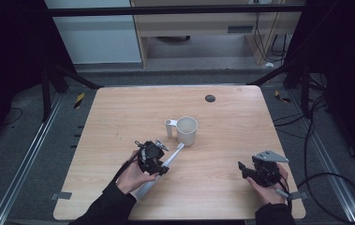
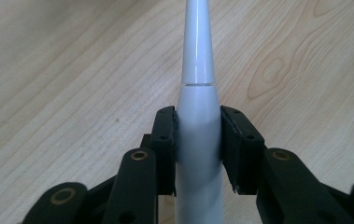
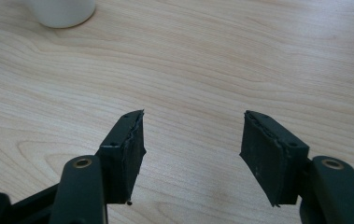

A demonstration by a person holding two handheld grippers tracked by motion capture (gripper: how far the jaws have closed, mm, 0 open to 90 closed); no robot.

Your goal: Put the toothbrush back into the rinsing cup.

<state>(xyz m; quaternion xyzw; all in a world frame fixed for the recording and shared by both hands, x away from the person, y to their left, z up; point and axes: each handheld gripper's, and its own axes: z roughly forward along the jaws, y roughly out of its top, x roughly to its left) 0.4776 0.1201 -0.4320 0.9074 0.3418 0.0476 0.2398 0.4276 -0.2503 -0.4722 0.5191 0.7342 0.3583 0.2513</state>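
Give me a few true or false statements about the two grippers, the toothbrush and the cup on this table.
1. The left gripper is clamped on the white electric toothbrush. True.
2. The right gripper holds the cup. False: its jaws are open with nothing between them, over bare table.
3. The cup lies on its side. False: it stands upright, mouth up.
4. The toothbrush's slim end points toward the cup. True.

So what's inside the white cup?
The cup looks empty as far as the high view reaches: pale inner wall, nothing sticking out. Its bottom is hidden by the near rim. The electric toothbrush sits in the left gripper's jaws.
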